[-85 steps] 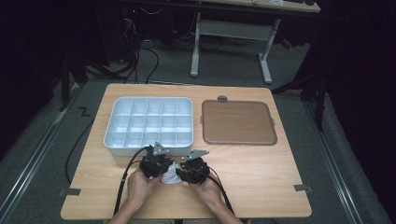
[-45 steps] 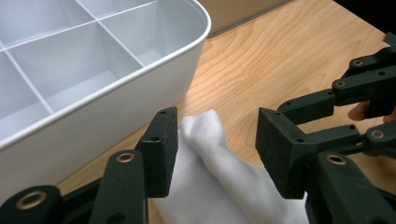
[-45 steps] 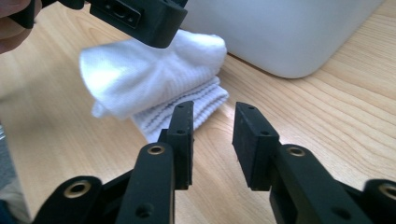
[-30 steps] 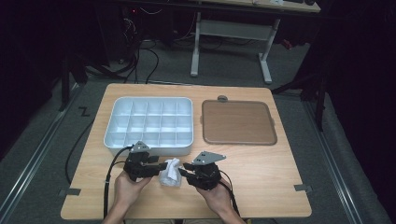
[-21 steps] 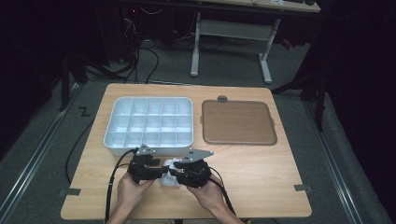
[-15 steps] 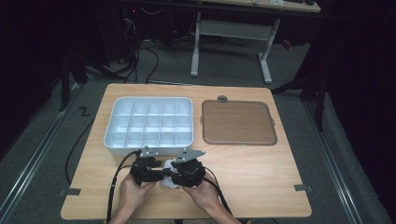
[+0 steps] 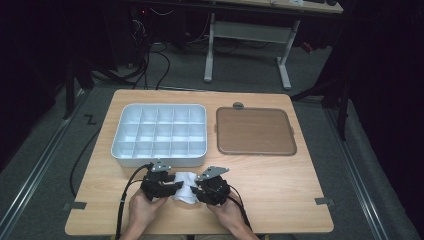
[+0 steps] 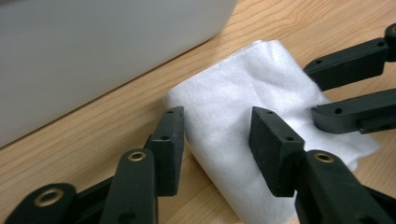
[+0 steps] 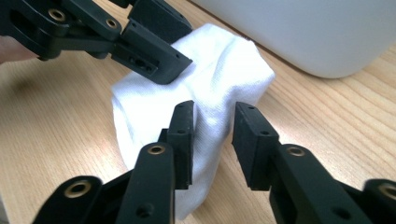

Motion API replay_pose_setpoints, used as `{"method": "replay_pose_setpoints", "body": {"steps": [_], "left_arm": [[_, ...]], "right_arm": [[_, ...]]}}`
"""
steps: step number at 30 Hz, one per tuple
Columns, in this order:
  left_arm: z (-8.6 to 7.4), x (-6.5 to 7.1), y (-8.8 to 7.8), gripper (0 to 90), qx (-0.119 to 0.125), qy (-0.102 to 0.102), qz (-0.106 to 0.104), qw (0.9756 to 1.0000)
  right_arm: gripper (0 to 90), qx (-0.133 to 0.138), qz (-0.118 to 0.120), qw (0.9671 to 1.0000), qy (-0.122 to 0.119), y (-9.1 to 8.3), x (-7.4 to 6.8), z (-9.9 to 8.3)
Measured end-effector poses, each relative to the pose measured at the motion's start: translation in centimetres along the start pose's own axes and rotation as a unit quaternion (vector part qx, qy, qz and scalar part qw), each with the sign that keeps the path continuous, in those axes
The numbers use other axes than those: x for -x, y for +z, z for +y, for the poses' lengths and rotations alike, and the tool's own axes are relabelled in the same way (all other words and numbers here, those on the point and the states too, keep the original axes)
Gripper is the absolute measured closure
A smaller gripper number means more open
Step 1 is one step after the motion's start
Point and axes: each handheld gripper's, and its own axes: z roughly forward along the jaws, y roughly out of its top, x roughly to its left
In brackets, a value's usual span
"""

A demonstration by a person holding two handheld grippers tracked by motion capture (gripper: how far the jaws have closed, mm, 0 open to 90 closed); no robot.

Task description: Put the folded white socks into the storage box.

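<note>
At the near edge of the wooden table (image 7: 280, 200), a folded white cloth (image 7: 183, 186) is found lying on the surface between the two grippers. The left gripper (image 7: 161, 186) is set at the cloth's left end; its jaws have just been closing, and in the left gripper view the cloth (image 8: 243, 116) is seen between the pads, one pad (image 8: 172, 135) meeting its edge, though a firm clamp cannot be told. The right gripper (image 7: 209, 190) is set at the opposite end; its jaws have likewise just been closing, with a raised fold of cloth (image 9: 210, 102) between pads that stand slightly apart, so a grip cannot be confirmed. Just beyond the cloth, a white compartment tray (image 7: 160, 135) is noted. To its right, well apart from the cloth, a brown tray (image 7: 254, 131) is recorded.
</note>
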Motion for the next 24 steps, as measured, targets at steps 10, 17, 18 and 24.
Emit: {"method": "replay_pose_setpoints", "body": {"steps": [10,17,18,24], "left_arm": [[-0.3,-0.2,0.3,61.1,0.005,0.007,0.002,1.0000],[-0.2,-0.4,0.5,60.8,0.012,0.010,0.006,0.9999],[-0.2,-0.5,0.5,60.8,0.013,0.009,0.006,0.9999],[0.1,-0.9,0.5,60.8,0.017,0.003,0.015,0.9997]], "right_arm": [[82.8,-0.013,0.002,0.9999,0.005,1.3,0.8,-1.2],[83.2,-0.005,-0.013,0.9998,-0.011,1.8,0.5,-1.3],[83.3,-0.004,-0.014,0.9998,-0.013,1.8,0.4,-1.3],[84.4,-0.005,-0.016,0.9997,-0.019,2.3,0.4,-0.9]]}}
